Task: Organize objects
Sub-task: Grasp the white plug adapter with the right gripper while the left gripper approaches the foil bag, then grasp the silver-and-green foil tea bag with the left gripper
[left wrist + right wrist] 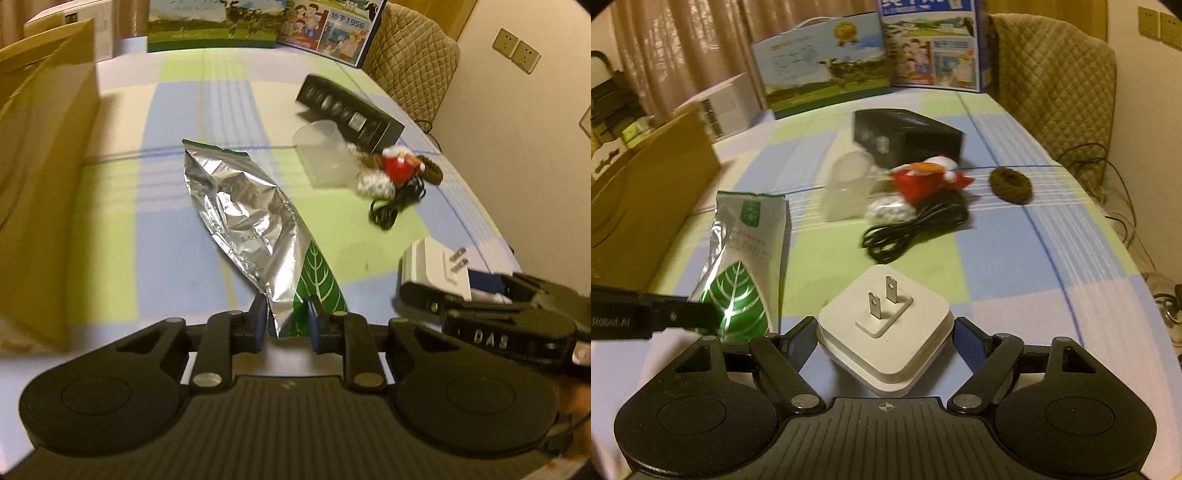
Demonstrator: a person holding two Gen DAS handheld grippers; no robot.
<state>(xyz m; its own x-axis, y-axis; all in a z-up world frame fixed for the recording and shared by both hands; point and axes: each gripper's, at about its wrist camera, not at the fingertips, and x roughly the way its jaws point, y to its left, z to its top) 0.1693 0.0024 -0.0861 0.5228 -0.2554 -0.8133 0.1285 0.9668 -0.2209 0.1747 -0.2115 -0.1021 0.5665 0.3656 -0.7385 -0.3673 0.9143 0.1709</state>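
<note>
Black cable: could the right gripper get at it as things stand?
Probably not yet: the right gripper already holds the white charger. The path to the cable looks free, but it would need to put the charger down first.

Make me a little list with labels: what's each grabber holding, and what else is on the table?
left gripper: shut on foil bag
right gripper: around white plug, pads touching its sides
table: clear cup, black box, red toy, black cable, brown ring
left edge: cardboard box
</note>
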